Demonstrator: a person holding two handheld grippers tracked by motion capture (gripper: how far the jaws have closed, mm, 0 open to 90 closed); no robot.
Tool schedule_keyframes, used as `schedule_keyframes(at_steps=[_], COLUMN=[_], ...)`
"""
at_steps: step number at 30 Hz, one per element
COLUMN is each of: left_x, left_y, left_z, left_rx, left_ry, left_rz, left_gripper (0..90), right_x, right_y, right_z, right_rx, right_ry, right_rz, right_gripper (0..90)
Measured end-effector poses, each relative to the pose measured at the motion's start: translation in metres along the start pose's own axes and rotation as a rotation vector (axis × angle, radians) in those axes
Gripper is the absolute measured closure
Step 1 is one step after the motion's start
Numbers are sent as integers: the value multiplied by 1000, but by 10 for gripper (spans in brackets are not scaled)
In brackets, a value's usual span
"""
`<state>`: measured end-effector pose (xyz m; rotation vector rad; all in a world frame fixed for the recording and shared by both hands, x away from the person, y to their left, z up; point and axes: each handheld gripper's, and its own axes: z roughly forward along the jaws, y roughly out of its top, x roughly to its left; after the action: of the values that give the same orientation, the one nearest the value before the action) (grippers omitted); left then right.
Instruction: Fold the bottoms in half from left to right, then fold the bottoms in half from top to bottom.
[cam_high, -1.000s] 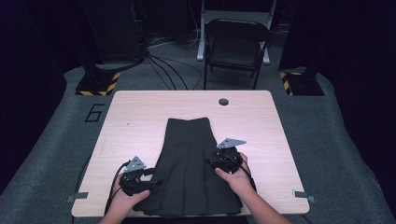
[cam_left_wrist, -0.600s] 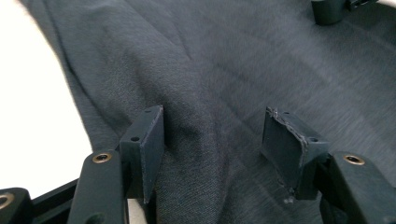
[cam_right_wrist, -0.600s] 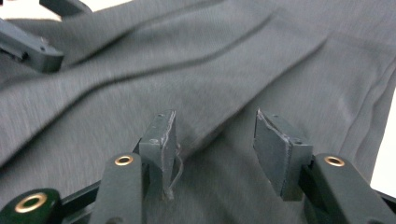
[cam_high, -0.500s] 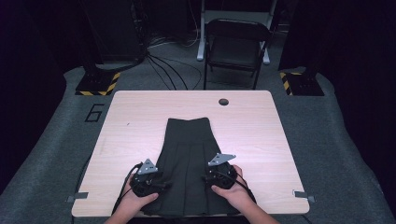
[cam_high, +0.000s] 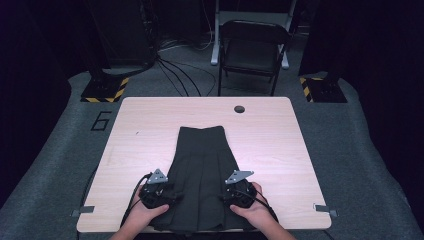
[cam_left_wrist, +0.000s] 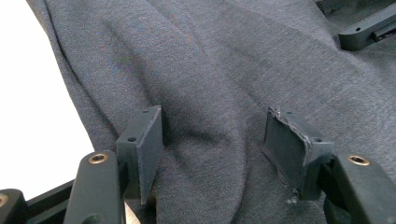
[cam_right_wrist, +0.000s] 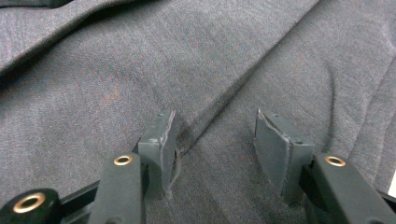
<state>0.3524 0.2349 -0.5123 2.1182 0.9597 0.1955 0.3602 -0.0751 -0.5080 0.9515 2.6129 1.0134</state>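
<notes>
**Skirt on table: grip points and handling**

Table (cam_high: 150, 125) carries one dark grey pleated skirt (cam_high: 202, 165), laid flat along the middle, narrow waistband at the far end and wide hem at the near edge, by my hands. My left tongs (cam_high: 156, 194) rest on the skirt's left side near the hem; my right tongs (cam_high: 239, 192) rest on its right side, level with the left. Both sets stand wide, jaws apart with cloth lying between the pads and nothing pinched yet. In the left gripper view the skirt edge (cam_left_wrist: 70, 93) runs just beside the jaw. I judge the fabric soft, light and limp: it will sag and bunch, not slip. Take hold at a raised fold or pleat ridge (cam_right_wrist: 219, 112), near each side edge.
</notes>
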Motion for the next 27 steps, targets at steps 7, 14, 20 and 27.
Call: schedule_keyframes(at_steps=[7,14,20,27], left_x=[0,1,3,6], left_y=[-2,-1,2,5], left_z=[0,0,-6,-11], left_rx=[-8,-19,-35,-38], left_ry=[4,7,10,-4], left_rz=[14,1,-5,-14], left_gripper=[351,359,385,389], right_x=[-2,-2,-1,-1], right_y=[0,-2,-3,-4], right_z=[2,2,0,0], right_rx=[-2,-6,-6,-12], right_ry=[18,15,10,5], right_rz=[23,17,12,16], right_gripper=[480,480,480,479])
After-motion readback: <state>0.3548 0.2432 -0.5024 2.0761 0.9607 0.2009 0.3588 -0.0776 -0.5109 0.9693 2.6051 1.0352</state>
